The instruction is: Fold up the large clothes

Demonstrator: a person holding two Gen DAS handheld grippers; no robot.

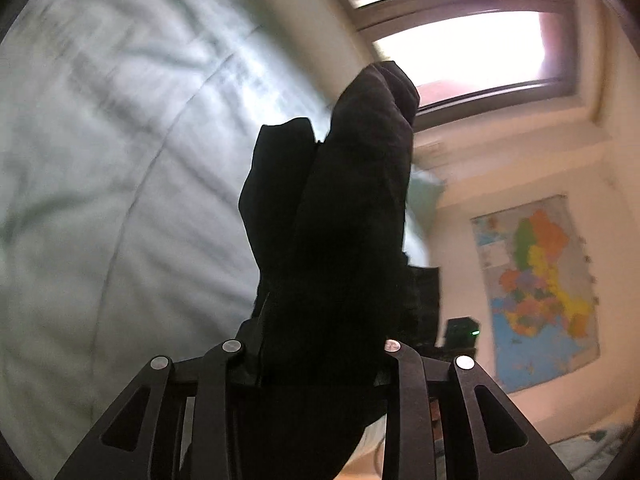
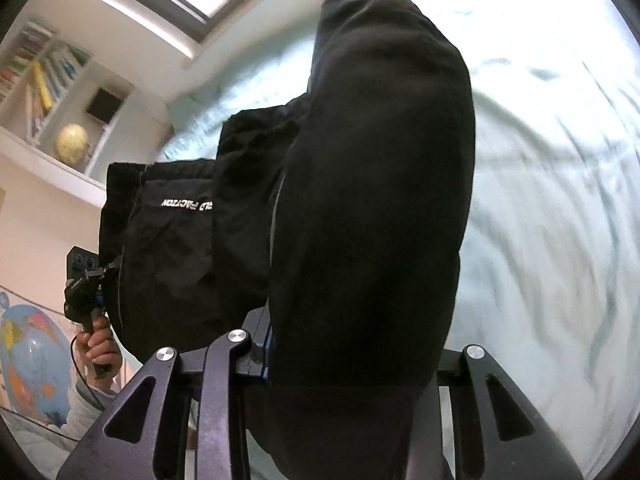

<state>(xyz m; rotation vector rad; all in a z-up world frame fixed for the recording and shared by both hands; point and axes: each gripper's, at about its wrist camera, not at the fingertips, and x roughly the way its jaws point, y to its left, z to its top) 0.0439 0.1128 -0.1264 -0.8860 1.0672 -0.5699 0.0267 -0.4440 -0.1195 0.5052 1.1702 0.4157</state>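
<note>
A large black garment (image 1: 336,240) hangs bunched between my two grippers above a pale green bed sheet (image 1: 120,160). My left gripper (image 1: 320,360) is shut on a thick fold of it, and the cloth hides the fingertips. My right gripper (image 2: 344,352) is shut on another thick fold of the same black garment (image 2: 372,200), which has white lettering on a hanging panel. The cloth covers the right fingertips too. The left gripper (image 2: 86,280) and the hand that holds it show at the left of the right wrist view.
The bed sheet (image 2: 560,200) fills the space below. A window (image 1: 460,48) is beyond the bed. A coloured map (image 1: 536,288) hangs on the wall. A shelf with books and a globe (image 2: 72,144) is on the wall.
</note>
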